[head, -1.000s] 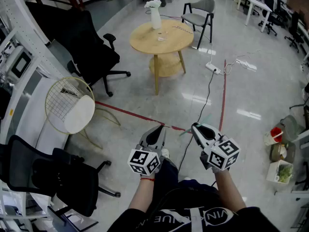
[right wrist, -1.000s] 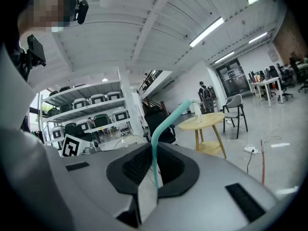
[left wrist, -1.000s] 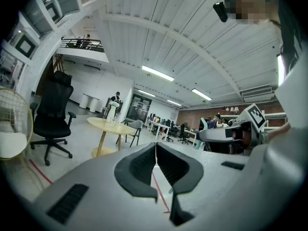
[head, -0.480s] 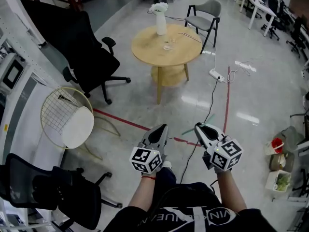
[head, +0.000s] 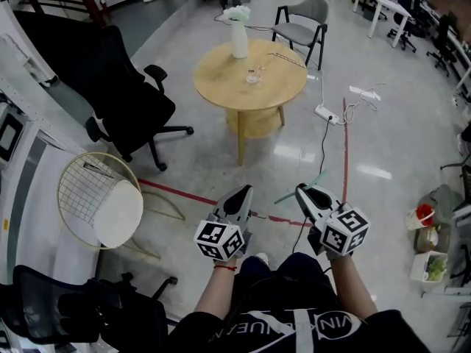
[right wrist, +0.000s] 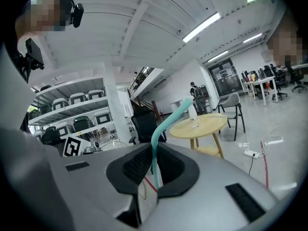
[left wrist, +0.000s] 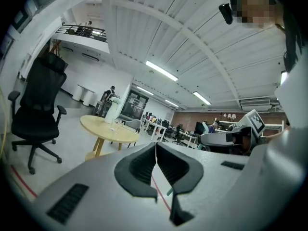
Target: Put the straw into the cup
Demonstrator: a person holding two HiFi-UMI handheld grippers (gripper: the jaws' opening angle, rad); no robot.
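A teal bendy straw [right wrist: 161,129] stands between the jaws of my right gripper [right wrist: 155,150], which is shut on it. In the head view the straw [head: 298,188] pokes out forward and left of the right gripper [head: 300,190]. My left gripper [head: 245,190] hangs beside it, shut with nothing in it [left wrist: 156,147]. Both are at waist height over the floor, well short of the round wooden table [head: 221,87]. On that table stand a small clear cup [head: 253,74] and a white vase [head: 239,39]. The cup [right wrist: 196,121] looks tiny in the right gripper view.
A black office chair [head: 125,87] stands left of the table, and a wire chair with a white cushion [head: 99,197] nearer me on the left. A grey chair [head: 302,17] is behind the table. A power strip with cables [head: 324,112] and red floor tape [head: 344,145] lie to the right.
The view has shifted toward the table, which now sits a little lower and nearer in the head view. Both grippers keep their pose, the straw still in the right one.
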